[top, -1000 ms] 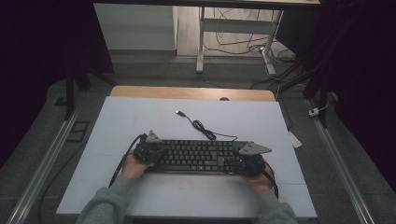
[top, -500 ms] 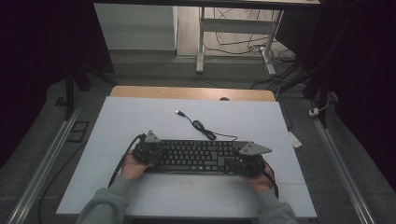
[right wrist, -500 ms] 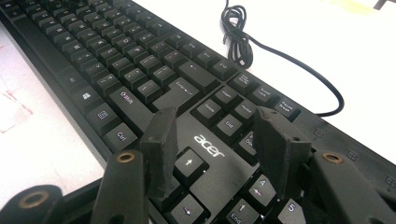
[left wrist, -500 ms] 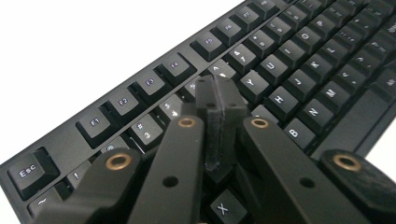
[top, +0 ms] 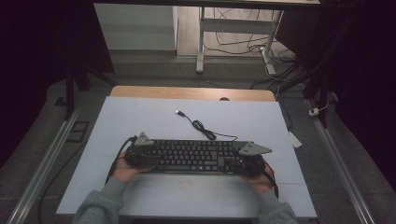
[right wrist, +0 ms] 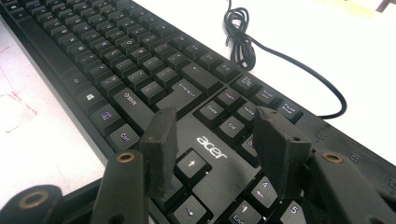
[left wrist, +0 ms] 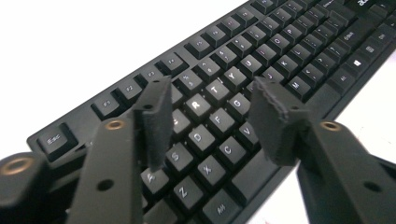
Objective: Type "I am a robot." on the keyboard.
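A black Acer keyboard [top: 191, 154] [left wrist: 280, 42] [right wrist: 116, 56] lies flat on the white table top [top: 154, 116], near the front. Its coiled cable [top: 201, 126] [right wrist: 240, 42] runs back to a loose USB plug [top: 179, 112]. My left gripper [top: 148, 156] [left wrist: 212, 100] hovers over the keyboard's left end, above the R, D and F keys. Its jaws have just been opening and now stand apart with nothing between them. My right gripper [top: 236, 163] [right wrist: 215, 126] is open over the right end, above the arrow keys and the logo, holding nothing.
A wooden strip [top: 191, 92] borders the table's far edge. Metal rails [top: 46, 154] [top: 341, 163] run along both sides on the floor. A desk frame with loose cables [top: 233, 42] stands behind. A small white tag [top: 294, 139] hangs off the right edge.
My left gripper has shifted slightly to the left over the keyboard's end. The keyboard, its cable and the right gripper are where they were.
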The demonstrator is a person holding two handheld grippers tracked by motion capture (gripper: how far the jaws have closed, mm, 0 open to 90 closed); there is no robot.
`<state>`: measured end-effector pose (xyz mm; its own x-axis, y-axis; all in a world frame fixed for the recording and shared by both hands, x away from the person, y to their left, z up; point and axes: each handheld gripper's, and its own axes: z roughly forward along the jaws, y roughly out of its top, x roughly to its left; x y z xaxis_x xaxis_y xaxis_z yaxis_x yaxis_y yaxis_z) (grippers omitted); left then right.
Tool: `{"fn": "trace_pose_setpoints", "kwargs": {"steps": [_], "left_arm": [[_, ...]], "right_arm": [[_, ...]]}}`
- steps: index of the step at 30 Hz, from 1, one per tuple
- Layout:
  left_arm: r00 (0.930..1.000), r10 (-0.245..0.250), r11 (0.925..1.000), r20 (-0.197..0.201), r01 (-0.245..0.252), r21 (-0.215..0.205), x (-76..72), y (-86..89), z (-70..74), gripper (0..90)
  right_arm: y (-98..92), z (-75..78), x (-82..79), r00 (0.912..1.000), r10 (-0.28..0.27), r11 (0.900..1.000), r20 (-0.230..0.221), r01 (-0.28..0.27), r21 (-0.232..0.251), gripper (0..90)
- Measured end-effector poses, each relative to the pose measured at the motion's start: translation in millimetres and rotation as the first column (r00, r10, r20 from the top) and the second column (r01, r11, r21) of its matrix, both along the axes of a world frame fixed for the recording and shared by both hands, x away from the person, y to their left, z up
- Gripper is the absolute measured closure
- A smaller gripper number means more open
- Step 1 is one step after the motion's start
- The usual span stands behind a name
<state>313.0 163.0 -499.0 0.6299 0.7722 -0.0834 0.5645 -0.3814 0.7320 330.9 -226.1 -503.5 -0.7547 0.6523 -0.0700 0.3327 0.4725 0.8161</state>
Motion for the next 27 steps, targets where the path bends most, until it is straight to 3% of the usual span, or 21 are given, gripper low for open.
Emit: {"fn": "trace_pose_setpoints", "kwargs": {"steps": [8,27], "left_arm": [[1.0,0.006,1.0,-0.006,-0.007,-0.006,0.9,2.6,0.3,40.2],[0.9998,0.004,1.0,-0.02,-0.004,0.007,2.2,0.6,-1.3,38.6]], "right_arm": [[0.3,-0.2,0.3,1.0,0.002,1.0,0.0,-0.002,-0.002,50.1],[6.0,4.1,0.3,0.9999,0.013,1.0,0.004,-0.013,0.021,50.3]]}}
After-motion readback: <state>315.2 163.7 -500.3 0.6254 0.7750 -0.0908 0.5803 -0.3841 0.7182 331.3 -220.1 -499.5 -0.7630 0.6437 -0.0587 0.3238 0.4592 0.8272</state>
